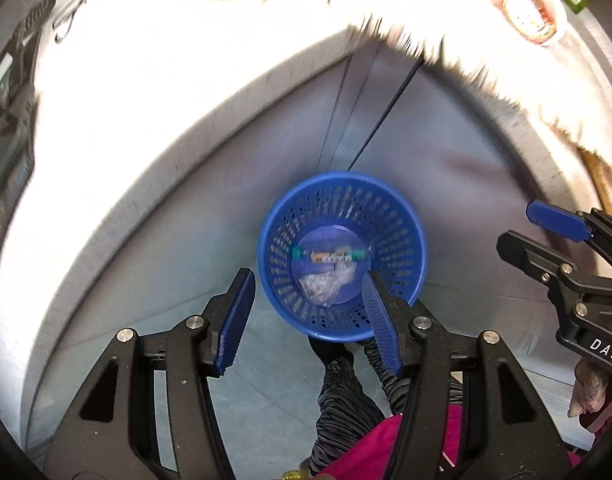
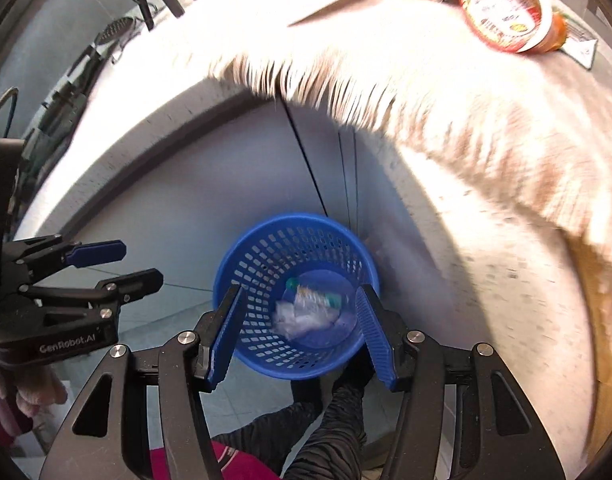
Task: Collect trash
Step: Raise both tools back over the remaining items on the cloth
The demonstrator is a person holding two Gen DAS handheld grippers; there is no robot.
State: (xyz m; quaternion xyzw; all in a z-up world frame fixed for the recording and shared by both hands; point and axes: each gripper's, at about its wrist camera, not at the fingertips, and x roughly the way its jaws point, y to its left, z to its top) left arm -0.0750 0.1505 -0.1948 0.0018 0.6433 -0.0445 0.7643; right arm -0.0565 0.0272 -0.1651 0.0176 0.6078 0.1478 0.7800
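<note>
Grey floor at frame centre: blue basket (image 1: 342, 256) holding crumpled wrappers (image 2: 302, 318). Left claw (image 1: 310, 316) spread, empty. Right claw (image 2: 300, 334) spread, empty above basket. Fringed cloth (image 2: 446, 100) upper right.

Both wrist cameras look steeply down from above, sharing the blue basket (image 1: 342, 256) (image 2: 296, 296) on the floor.
</note>
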